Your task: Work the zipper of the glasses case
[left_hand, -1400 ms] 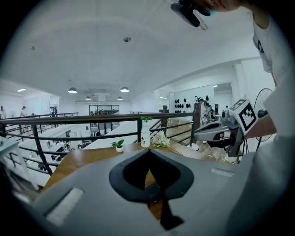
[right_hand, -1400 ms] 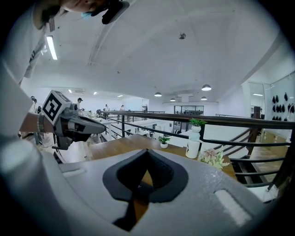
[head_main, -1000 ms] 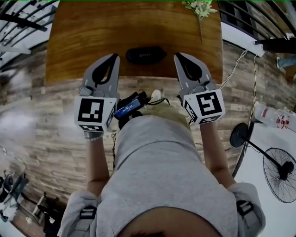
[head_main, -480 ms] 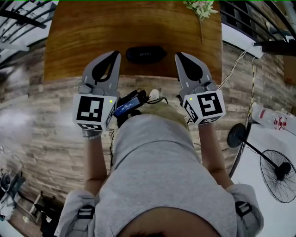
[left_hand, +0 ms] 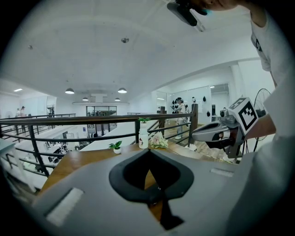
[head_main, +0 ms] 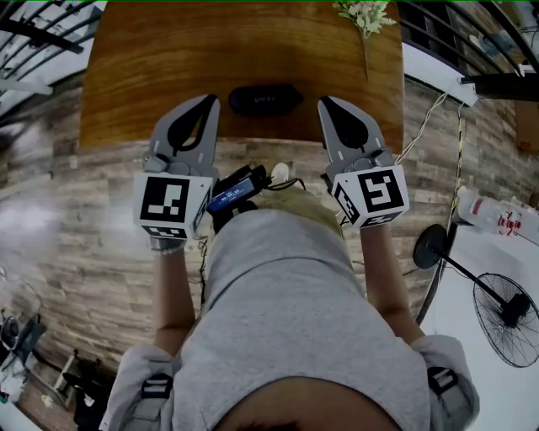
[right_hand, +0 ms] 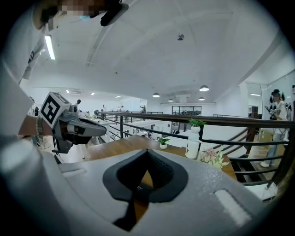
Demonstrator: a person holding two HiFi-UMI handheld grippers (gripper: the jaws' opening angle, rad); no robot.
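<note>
- Wooden table (head_main: 168,67) fills the far side, and the black glasses case (head_main: 265,99) lies near its front edge. Why do the grippers sit there?
- The person holds the left gripper (head_main: 211,100) and right gripper (head_main: 323,102) on either side of the case, not touching it, so either could reach it. Both have their jaws pressed together on nothing.
- Anything in the way?
- No. The flower sprig (head_main: 364,14) lies well back. The zipper is too small to read.

bare table (head_main: 168,67) around the glasses case (head_main: 265,99); flower sprig (head_main: 364,15) at far edge
</note>
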